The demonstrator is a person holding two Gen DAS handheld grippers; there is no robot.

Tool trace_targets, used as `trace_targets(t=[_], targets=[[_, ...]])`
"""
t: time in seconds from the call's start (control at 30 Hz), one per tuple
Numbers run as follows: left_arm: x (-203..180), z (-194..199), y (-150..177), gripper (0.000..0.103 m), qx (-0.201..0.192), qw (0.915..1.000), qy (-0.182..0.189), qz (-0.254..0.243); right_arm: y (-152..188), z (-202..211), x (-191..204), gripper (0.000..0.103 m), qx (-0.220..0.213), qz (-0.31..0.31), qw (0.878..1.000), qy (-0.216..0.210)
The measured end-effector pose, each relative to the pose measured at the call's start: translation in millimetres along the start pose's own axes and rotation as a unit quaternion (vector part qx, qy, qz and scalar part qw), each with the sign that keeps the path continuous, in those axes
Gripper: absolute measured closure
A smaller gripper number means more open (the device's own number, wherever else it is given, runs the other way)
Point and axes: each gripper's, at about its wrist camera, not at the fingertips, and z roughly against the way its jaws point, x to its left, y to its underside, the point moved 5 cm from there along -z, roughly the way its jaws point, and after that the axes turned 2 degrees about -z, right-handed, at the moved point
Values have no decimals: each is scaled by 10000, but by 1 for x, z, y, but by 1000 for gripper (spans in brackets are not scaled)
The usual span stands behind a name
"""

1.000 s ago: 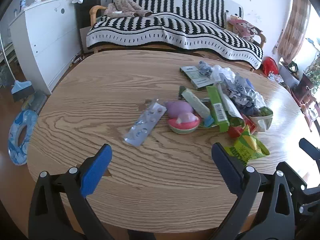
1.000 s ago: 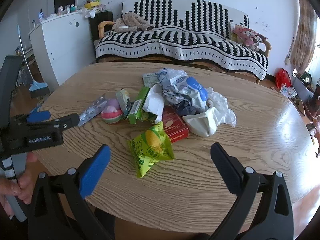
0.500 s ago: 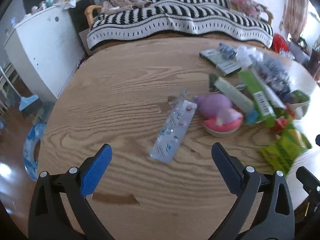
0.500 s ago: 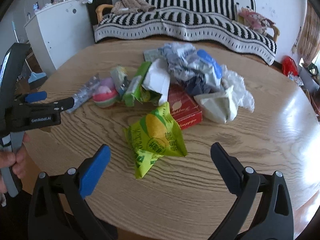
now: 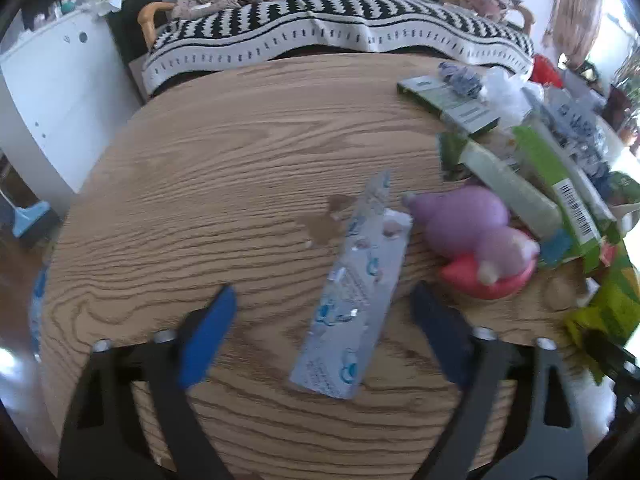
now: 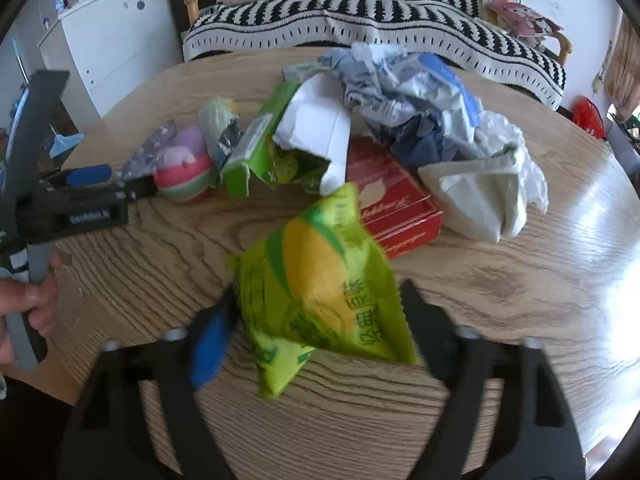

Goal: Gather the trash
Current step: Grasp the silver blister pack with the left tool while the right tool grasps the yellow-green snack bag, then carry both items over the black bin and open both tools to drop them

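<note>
A heap of trash lies on the round wooden table (image 5: pixel 224 168). In the left wrist view a silver pill blister pack (image 5: pixel 354 292) lies flat, its near end between the open fingers of my left gripper (image 5: pixel 320 340). A purple and pink toy (image 5: pixel 476 240) sits just right of it. In the right wrist view a green and yellow snack bag (image 6: pixel 320 296) lies between the fingers of my right gripper (image 6: pixel 316 340), which is open with both fingers close to the bag's sides. Behind it are a red box (image 6: pixel 392 204), a green carton (image 6: pixel 260 140) and crumpled wrappers (image 6: pixel 412 96).
A striped sofa (image 5: pixel 332 20) stands behind the table and a white cabinet (image 5: pixel 44 80) to the left. My left gripper and the hand holding it show at the left of the right wrist view (image 6: pixel 80 208). The table's near edge is close under both grippers.
Both grippers moved forward and down. The blister pack now lies between the left fingers and the snack bag between the right fingers. Both pairs of fingers have narrowed.
</note>
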Motion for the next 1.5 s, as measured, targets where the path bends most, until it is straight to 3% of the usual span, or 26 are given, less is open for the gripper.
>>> trace_targets(t=[0.03, 0.07, 0.1, 0.2, 0.47, 0.67, 0.8, 0.97, 1.1, 1.2, 1.33, 1.5], targets=[[-2, 2, 0, 43, -16, 10000, 71, 23, 1, -1, -1, 51, 19, -2, 10000, -16], [-3, 4, 0, 49, -33, 10000, 75, -9, 2, -1, -1, 52, 15, 7, 10000, -2], [-3, 5, -1, 64, -38, 9999, 94, -34, 2, 0, 0, 53, -6, 46, 10000, -6], [-6, 8, 2, 71, 5, 9998, 186, -50, 4, 4, -2, 55, -54, 82, 9999, -25], [-7, 29, 6, 72, -32, 9999, 107, -35, 4, 35, -14, 55, -303, -78, 9994, -180], [-24, 67, -5, 73, -456, 9989, 18, -46, 4, 81, -44, 55, -683, -288, 9971, -171], [-65, 96, -20, 73, -845, 9960, 230, -176, 13, 122, -87, 55, -971, -651, 9931, -17], [-171, 126, -27, 73, -1095, 9867, 900, -796, 40, 187, -172, 55, -1399, -1259, 9806, 553], [-278, 152, -19, 73, -1196, 9692, 1510, -1533, 99, 246, -266, 55, -1574, -1951, 9593, 1297], [-368, 173, 2, 73, -1173, 9478, 2038, -2152, 166, 284, -335, 55, -1484, -2506, 9379, 1887], [-497, 193, 53, 73, -692, 9075, 2966, -2893, 270, 317, -407, 55, -1201, -3243, 9056, 2457], [-620, 219, 121, 73, -245, 8592, 3470, -3752, 390, 337, -457, 55, -833, -4073, 8680, 2714]])
